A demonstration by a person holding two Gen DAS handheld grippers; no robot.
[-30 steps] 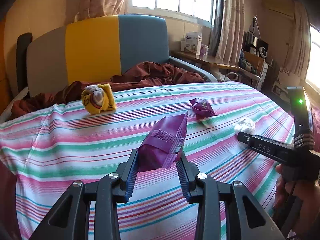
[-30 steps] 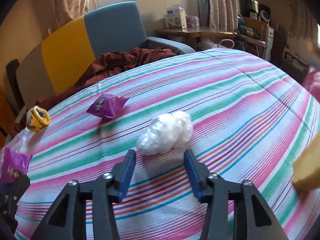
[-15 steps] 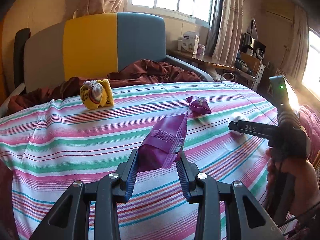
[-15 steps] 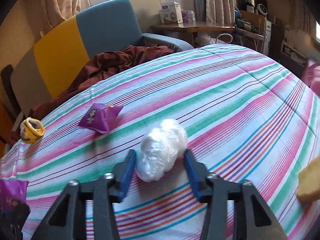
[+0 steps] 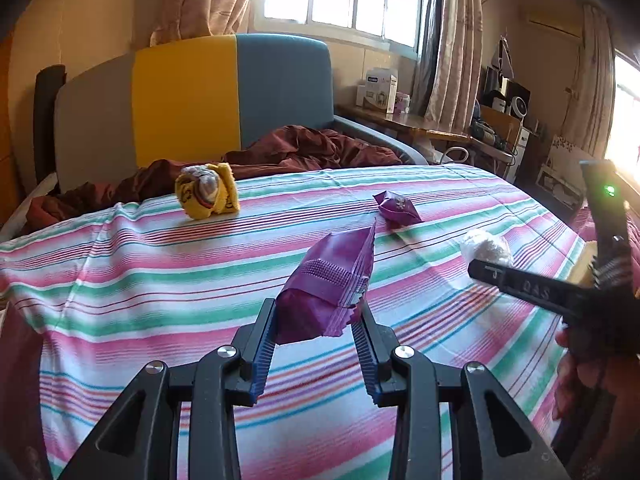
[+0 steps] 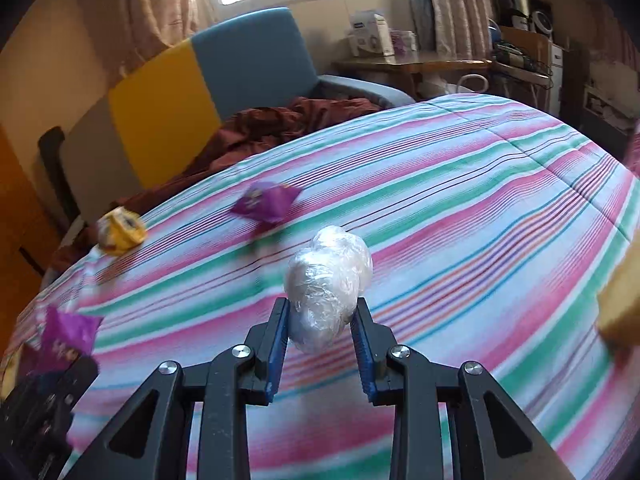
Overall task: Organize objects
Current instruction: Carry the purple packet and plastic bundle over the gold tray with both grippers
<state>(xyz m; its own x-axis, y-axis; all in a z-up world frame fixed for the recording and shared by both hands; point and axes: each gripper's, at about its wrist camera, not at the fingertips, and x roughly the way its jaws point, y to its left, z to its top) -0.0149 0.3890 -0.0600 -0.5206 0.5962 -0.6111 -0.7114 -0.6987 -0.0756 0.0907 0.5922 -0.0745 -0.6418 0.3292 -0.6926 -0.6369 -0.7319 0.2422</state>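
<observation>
My left gripper (image 5: 316,324) is shut on a purple snack packet (image 5: 328,284) and holds it above the striped bedspread (image 5: 160,280). My right gripper (image 6: 322,320) is shut on a crumpled clear plastic wad (image 6: 328,284), lifted off the bed; the wad also shows in the left wrist view (image 5: 486,246). A second purple packet (image 5: 396,208) (image 6: 266,202) lies on the bed further back. A yellow rolled sock bundle (image 5: 208,192) (image 6: 120,232) lies at the far left edge.
A maroon blanket (image 5: 304,148) lies bunched behind the bed against a grey, yellow and blue chair back (image 5: 188,100). A yellow object (image 6: 624,296) sits at the right edge of the bed. A cluttered wooden desk (image 5: 432,132) stands by the window.
My right gripper moved forward around the plastic wad, closed on it and lifted it. My left gripper kept holding its purple packet, shifting slightly.
</observation>
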